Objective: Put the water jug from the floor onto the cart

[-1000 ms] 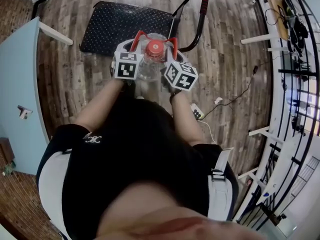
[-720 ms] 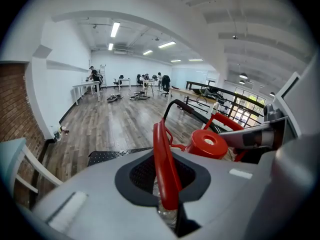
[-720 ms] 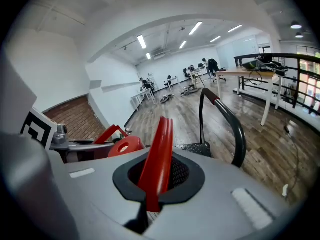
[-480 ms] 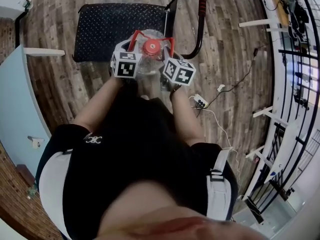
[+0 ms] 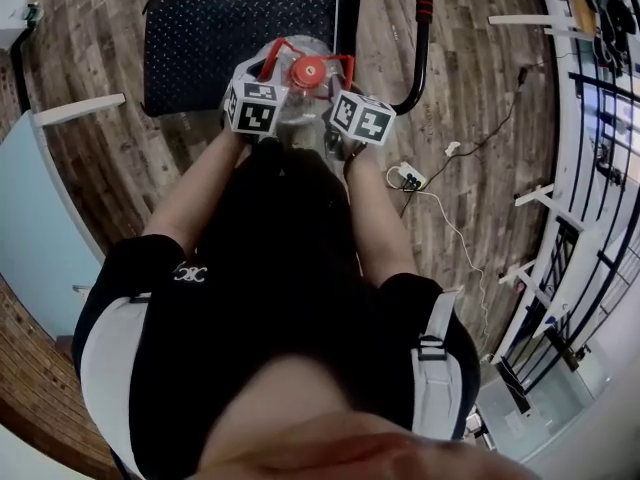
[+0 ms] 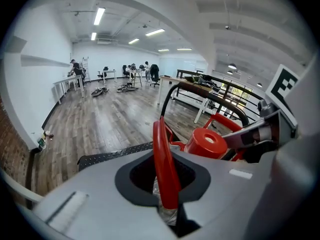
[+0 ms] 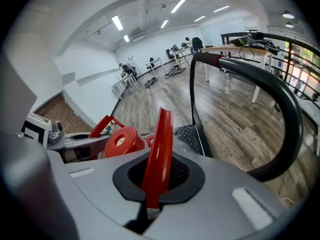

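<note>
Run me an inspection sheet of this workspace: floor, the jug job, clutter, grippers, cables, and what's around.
Surface: wooden floor, with the black cart deck on it.
Job's things: water jug, red cap, over the deck's near edge; set down or not, cannot tell.
Clutter: power strip on the floor.
Grippers: left gripper shut on a red handle of the jug; right gripper shut on the other.
Cables: white cable from the strip.
Surroundings: white table leg, railing, people far off.
</note>
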Available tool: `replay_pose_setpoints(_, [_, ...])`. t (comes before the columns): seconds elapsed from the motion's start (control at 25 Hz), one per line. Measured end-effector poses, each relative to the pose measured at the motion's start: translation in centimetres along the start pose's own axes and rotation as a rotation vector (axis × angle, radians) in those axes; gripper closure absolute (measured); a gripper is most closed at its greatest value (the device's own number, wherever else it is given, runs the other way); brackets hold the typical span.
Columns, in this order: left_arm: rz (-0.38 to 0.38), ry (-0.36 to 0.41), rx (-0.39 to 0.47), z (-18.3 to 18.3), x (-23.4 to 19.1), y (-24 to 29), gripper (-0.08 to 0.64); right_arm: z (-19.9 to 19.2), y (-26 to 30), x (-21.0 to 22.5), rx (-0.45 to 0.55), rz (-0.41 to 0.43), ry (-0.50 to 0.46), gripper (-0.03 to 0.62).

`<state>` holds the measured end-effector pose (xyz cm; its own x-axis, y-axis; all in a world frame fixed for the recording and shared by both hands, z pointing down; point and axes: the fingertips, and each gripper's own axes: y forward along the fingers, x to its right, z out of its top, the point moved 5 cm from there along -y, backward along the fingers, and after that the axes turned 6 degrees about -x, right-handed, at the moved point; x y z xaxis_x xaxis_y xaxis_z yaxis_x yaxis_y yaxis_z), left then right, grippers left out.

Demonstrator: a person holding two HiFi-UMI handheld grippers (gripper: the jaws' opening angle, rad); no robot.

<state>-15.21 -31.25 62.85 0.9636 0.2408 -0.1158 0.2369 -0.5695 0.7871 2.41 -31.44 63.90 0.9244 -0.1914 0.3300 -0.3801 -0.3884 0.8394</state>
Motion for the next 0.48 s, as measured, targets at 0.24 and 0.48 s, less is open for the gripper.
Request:
replay_pose_setpoints(0.24, [-0.002,-0.004,-0.047,-1.1,-0.6,3.4,0.531,-0.5,2.8,0.9,0.005,0.014,0.023,0.577])
replay_pose_setpoints(0.48, [-0.018,0.008,-0.055,-2.1,-1.0,6.7,0.522,-0.3,5.3,2.1,0.023,0.013,-0.018,0.574])
